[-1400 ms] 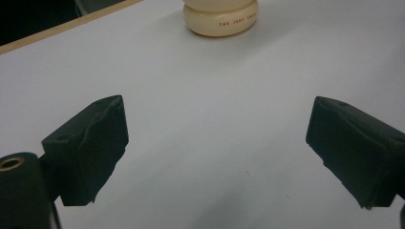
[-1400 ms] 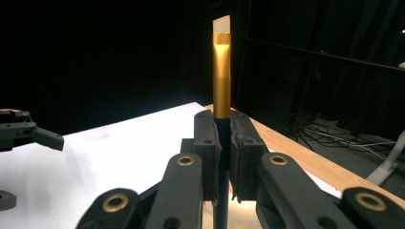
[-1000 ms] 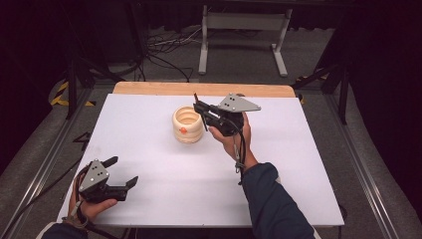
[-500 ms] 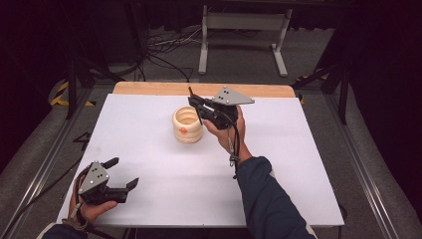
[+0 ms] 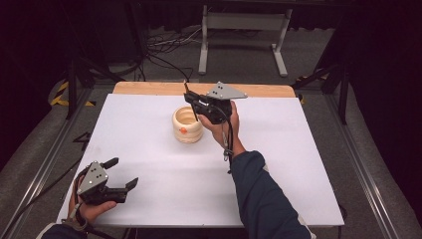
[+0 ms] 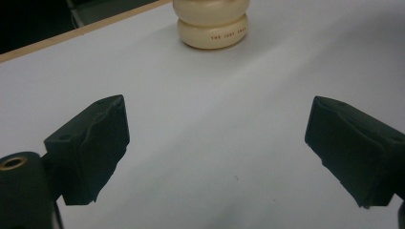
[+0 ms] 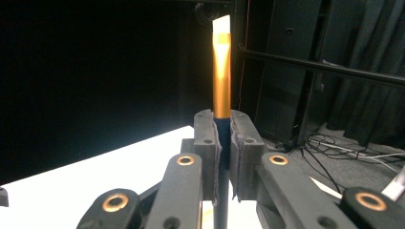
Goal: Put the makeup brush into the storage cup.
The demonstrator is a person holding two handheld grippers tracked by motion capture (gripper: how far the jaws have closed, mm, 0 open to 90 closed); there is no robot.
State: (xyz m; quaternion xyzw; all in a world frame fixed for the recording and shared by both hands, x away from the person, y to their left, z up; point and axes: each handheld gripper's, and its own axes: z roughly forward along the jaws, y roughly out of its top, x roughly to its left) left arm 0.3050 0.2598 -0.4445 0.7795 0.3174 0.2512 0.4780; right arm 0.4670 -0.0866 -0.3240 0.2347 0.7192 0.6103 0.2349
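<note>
Brush: clamped upright between the right gripper's pads, gold ferrule and pale bristles above them.
Right gripper: pinched on the brush handle, held above the table's far side, just beside the cream holder.
Left gripper: jaws spread, nothing between them, at the near left corner.
Table: white top.

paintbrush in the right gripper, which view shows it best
The right gripper view: the paintbrush stands clamped between the jaws, gold ferrule and pale flat tip clear. The high view gives a thin dark sliver above the right gripper.
</note>
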